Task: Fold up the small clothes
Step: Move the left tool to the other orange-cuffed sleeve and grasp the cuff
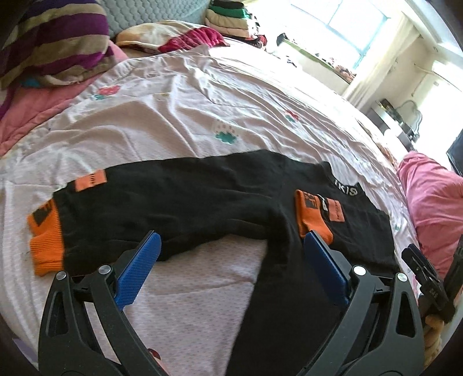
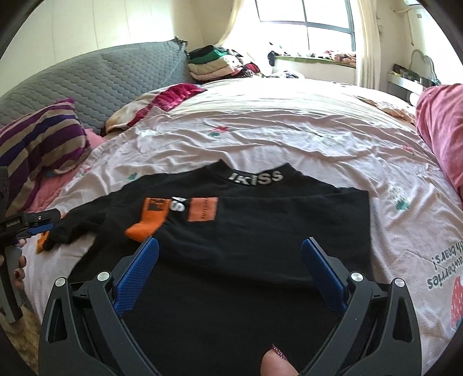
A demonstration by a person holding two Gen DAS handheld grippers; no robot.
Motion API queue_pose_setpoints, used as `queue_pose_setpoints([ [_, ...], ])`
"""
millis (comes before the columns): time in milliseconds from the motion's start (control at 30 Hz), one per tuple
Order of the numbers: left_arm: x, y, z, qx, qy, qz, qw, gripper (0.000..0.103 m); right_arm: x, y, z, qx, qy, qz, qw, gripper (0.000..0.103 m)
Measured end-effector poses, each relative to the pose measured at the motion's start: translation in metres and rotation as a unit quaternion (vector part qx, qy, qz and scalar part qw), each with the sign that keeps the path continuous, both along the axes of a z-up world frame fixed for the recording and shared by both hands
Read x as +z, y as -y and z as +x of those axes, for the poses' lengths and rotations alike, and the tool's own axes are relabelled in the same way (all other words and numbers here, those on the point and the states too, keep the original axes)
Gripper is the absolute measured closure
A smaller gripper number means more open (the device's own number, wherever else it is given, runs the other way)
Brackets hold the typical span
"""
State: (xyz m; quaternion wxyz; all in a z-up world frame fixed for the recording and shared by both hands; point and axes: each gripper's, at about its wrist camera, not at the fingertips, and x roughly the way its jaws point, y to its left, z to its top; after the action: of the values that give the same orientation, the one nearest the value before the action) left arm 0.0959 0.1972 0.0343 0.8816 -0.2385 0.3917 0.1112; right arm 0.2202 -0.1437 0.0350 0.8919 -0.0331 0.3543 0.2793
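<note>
Your left gripper and right gripper both stand released, holding nothing, over the black shirt lying flat on the bedsheet, one sleeve seemingly folded across its chest

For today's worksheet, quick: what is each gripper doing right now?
Left gripper: open, holding nothing, over the black top.
Right gripper: open, holding nothing.

I see a wrinkled pale bedsheet with small prints, a purple striped pillow by a grey quilted headboard, a pink blanket, and a bright window.
</note>
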Motion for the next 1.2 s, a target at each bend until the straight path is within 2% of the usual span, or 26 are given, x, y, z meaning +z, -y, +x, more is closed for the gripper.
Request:
queue_pose_setpoints([
  [433, 0.010, -0.026, -0.027, 0.042, 0.011, -0.002, 0.9990, 0.010, 0.023, -0.059, -0.018, 0.051, 0.018, 0.001, 0.999, 0.005],
  [800, -0.015, -0.038, -0.057, 0.075, -0.011, -0.024, 0.9968, 0.010, 0.026, -0.100, -0.034, 0.095, 0.015, -0.001, 0.995, 0.005],
  [1200, -0.033, -0.058, -0.089, 0.116, -0.009, -0.062, 0.9913, 0.010, 0.015, -0.127, -0.052, 0.125, 0.005, 0.000, 0.992, 0.005],
])
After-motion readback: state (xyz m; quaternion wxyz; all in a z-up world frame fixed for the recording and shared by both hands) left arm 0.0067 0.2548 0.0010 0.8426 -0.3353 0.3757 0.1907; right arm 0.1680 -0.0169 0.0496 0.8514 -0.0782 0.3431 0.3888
